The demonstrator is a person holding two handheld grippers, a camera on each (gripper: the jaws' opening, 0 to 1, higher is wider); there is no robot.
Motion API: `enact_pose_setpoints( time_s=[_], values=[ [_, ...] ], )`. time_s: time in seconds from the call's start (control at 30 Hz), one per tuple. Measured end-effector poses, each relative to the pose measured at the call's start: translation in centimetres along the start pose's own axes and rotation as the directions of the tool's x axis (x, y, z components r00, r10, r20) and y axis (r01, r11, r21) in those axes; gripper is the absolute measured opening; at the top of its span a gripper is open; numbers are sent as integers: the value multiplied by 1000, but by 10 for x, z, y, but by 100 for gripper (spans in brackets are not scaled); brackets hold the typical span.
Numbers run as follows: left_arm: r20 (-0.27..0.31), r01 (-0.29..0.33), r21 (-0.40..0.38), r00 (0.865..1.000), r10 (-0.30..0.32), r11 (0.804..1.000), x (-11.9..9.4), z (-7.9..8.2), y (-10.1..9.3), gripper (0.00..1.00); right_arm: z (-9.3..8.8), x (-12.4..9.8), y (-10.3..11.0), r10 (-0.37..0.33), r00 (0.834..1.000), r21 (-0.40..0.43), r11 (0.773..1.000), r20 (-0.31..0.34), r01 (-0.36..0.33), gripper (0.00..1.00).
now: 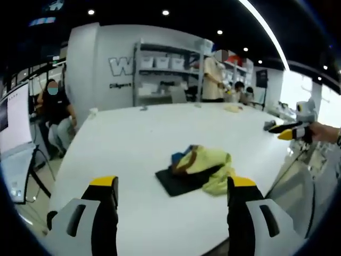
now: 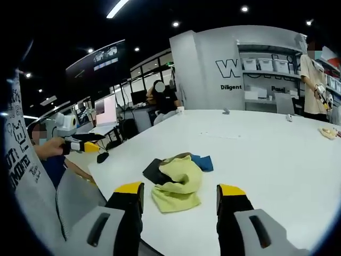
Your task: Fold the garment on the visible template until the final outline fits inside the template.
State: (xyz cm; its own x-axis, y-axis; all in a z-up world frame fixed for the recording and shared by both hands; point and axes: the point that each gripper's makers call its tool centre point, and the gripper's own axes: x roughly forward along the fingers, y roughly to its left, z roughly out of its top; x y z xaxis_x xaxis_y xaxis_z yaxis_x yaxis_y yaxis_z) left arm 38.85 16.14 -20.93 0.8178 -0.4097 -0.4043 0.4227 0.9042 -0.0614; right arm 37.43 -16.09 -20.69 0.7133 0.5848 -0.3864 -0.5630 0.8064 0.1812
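**Crumpled garment on dark template, both grippers held back and empty**

In the left gripper view the garment (image 1: 205, 162) lies bunched on the white table (image 1: 133, 138), a heap of pale yellow-green cloth with a brown patch and a blue piece showing at its far-left side. It sits partly over a dark rectangular template (image 1: 173, 182), whose near corner pokes out from under the cloth; part of the yellow cloth spills past the template's edge toward the right. The left gripper (image 1: 173, 186) hangs short of the heap, jaws spread wide with nothing between them. The right gripper (image 1: 290, 129) comes in at the right edge, beyond the table.

In the right gripper view the garment (image 2: 181, 178) is the same rumpled mound, yellow on top, blue at the far side, with the template (image 2: 153, 170) jutting out to the left. The right gripper (image 2: 179, 192) also stands wide apart and empty, near the heap without touching it. The left gripper (image 2: 85, 143) shows at the left, off the table
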Motion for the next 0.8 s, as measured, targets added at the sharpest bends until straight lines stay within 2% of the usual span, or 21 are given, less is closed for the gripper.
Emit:
enact_pose_setpoints(
  time_s=[0.17,0.8],
  values=[
    [-23,1,6,1000,-1,1000,1,-7,2,78,-1,0,-1,-6,1000,3,1000,-2,6,52],
    [-35,20,5,999,-20,1000,10,-7,1,78,0,3,-6,-4,1000,2,1000,-30,4,50]
  ],
)
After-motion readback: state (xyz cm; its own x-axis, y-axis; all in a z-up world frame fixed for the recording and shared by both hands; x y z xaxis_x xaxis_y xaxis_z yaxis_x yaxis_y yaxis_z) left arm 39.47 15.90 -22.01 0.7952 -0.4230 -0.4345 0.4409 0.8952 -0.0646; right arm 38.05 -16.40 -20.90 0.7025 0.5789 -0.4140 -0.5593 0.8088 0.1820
